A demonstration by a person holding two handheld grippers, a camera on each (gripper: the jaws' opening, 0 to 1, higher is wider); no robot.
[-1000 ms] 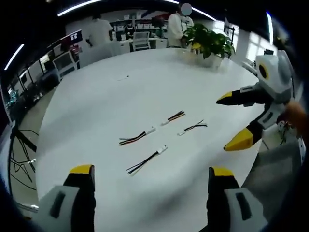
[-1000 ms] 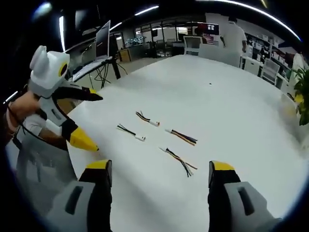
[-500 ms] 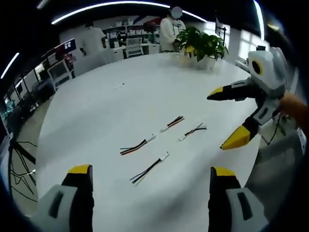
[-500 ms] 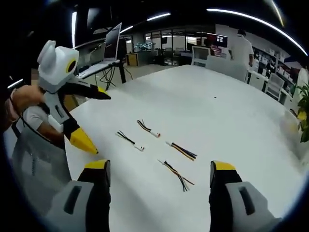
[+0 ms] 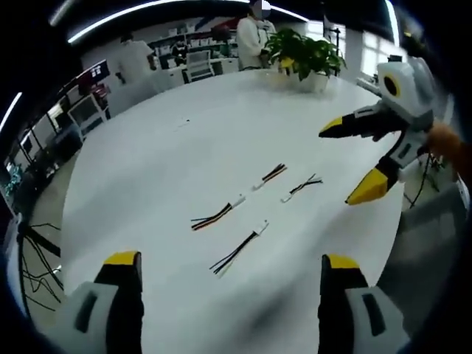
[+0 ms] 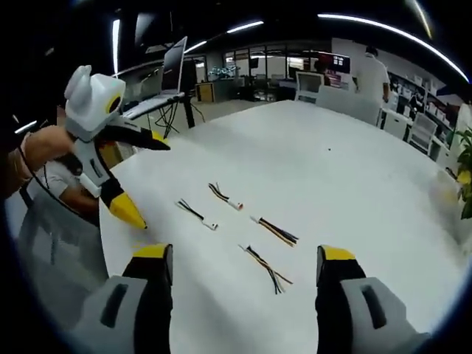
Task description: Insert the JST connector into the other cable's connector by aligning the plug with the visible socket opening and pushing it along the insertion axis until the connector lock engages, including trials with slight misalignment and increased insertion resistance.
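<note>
Four short cable pigtails, each a thin multi-wire bundle ending in a small pale JST housing, lie loose and apart from one another on a smooth white table (image 5: 147, 162). Landmark: the black-and-orange cable (image 5: 216, 215), near the table's middle. Beyond it lies a second dark-and-orange cable (image 5: 268, 176); beside that, toward the right gripper (image 5: 363, 161), a thin black cable (image 5: 301, 187); nearer the left gripper (image 5: 228, 276), a longer black cable (image 5: 239, 251). Likely handling: very light, limp wires, hard plastic housings that are small, slick and easily skated across the glossy top; best pinched on the housing's flat sides, just behind the mating face, never by the wires. Both grippers, grey with yellow tips, hover with jaws spread wide, holding nothing. A leafy potted plant (image 5: 304, 60) stands far beyond.
</note>
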